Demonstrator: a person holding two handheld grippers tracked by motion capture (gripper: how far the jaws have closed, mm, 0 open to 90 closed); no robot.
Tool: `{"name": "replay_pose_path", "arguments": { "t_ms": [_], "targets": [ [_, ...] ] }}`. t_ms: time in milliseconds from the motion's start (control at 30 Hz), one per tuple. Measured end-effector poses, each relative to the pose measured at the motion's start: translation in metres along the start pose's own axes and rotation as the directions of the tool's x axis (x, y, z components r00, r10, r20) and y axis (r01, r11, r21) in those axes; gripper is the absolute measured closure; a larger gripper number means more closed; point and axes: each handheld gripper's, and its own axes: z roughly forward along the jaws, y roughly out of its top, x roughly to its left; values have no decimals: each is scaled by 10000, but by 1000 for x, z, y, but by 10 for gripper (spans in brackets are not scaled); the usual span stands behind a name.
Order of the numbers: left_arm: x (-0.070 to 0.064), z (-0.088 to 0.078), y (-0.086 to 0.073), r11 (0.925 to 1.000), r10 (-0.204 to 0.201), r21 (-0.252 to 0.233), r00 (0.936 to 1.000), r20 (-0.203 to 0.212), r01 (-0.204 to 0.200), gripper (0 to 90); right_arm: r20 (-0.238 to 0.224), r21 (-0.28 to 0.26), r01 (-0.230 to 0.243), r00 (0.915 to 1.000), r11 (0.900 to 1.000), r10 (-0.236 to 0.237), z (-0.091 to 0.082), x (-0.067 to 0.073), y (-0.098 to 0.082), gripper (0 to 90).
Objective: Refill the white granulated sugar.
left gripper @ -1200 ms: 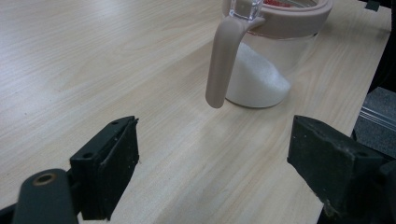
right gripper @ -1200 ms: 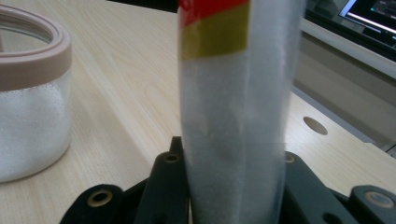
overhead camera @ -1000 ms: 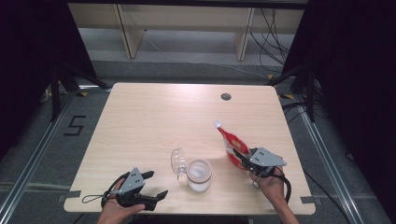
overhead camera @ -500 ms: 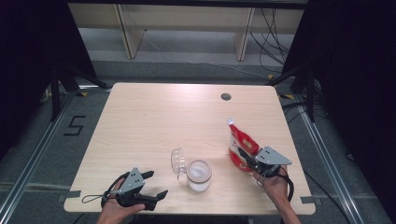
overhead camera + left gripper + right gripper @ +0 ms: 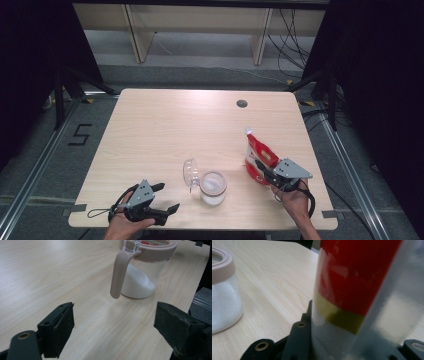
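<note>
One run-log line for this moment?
right gripper: around red pouch, jaws just opening | left gripper: open, idle | jar: lid open, white powder inside

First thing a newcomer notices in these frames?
The red pouch at the table's right side, between the jaws of the right hand-held gripper, whose jaws have just been opening. Next, the clear jar of white powder near the front edge, its lid flipped open. The left hand-held gripper rests open at the front left, aimed at the jar.
</note>
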Motion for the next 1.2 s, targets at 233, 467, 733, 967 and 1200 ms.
{"name": "replay_pose_path", "arguments": {
  "t_ms": [233,467,733,967,1200],
  "targets": [
    [0,0,0,10000,-68,-53,10000,45,68,159,211,-184,-217,9995,9996,221,-6,-2,2,623],
    [0,1,0,10000,-60,-63,10000,52,60,159,228,-163,-352,9991,9992,356,-8,0,2,520],
    [-1,1,0,9999,-53,-89,9999,116,54,159,377,-135,-1080,9934,9941,1085,-19,6,1,395],
    [0,1,0,10000,-27,-92,10000,95,28,159,601,51,-1283,9900,9917,1278,-32,9,1,385],
    [-1,2,0,9997,-139,-186,9998,127,142,159,482,541,-1788,9832,9824,1763,-40,13,-2,350]
  ]
}}
